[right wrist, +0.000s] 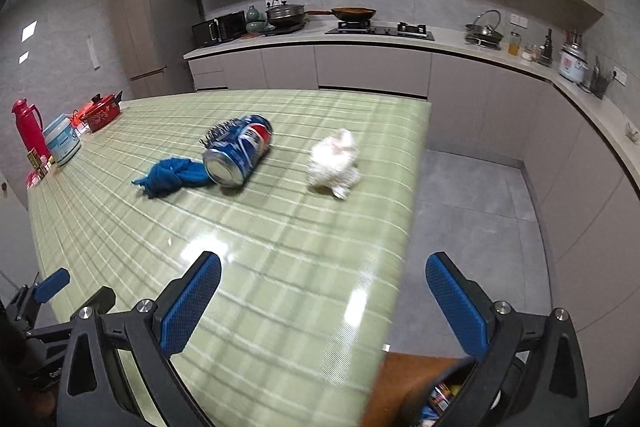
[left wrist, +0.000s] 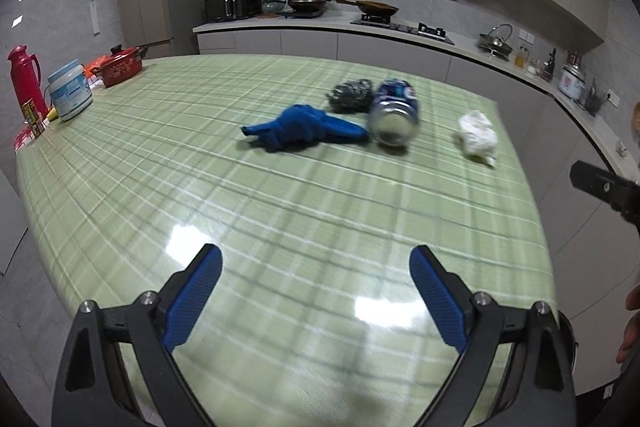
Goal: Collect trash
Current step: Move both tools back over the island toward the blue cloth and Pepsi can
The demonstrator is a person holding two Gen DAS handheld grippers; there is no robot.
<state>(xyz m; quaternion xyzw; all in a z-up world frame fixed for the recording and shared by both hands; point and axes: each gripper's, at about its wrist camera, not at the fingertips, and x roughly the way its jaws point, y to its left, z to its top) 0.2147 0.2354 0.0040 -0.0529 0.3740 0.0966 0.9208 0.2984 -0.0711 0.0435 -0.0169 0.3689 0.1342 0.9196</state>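
Observation:
A blue Pepsi can point(left wrist: 394, 115) point(right wrist: 239, 153) lies on its side on the green checked table point(left wrist: 200, 187) point(right wrist: 280, 267). A crumpled white tissue point(left wrist: 478, 137) point(right wrist: 334, 163) lies to its right near the table's right edge. A blue cloth point(left wrist: 304, 129) point(right wrist: 174, 177) lies left of the can, and a steel scourer point(left wrist: 352, 95) point(right wrist: 218, 135) behind it. My left gripper point(left wrist: 316, 291) is open and empty over the near table. My right gripper point(right wrist: 324, 295) is open and empty over the table's right edge. The left gripper point(right wrist: 52, 287) also shows in the right wrist view.
A red thermos point(left wrist: 26, 83), a white tub point(left wrist: 70, 95) and a red pot point(left wrist: 120, 67) stand at the table's far left. A brown bin with trash point(right wrist: 420, 387) sits below the table's right edge. Kitchen counters point(left wrist: 320, 23) run behind and to the right.

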